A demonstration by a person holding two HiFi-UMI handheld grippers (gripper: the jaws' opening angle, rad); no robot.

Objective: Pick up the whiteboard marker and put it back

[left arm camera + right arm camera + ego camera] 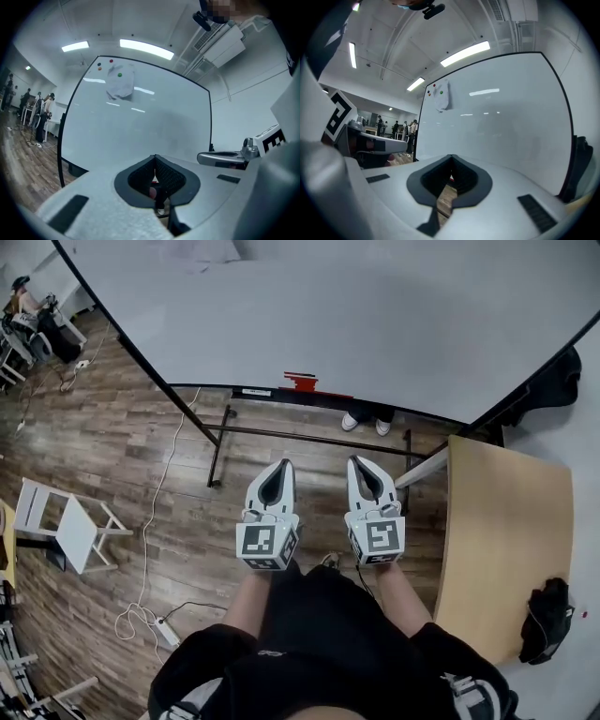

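Note:
A large whiteboard (356,315) stands in front of me. On its bottom ledge lies a small red thing (300,382), too small to tell whether it is the marker. Both grippers are held level, side by side, pointing at the board and well short of it. My left gripper (281,467) is shut with nothing in it; its jaw tips meet in the left gripper view (155,157). My right gripper (359,463) is also shut and empty, tips together in the right gripper view (451,157).
A wooden table (506,521) with a black bag (548,615) stands at the right. A white chair (66,531) and a cable with a power strip (161,630) are on the floor at the left. Someone's shoes (366,423) show behind the board. A cloth (120,83) hangs high on it.

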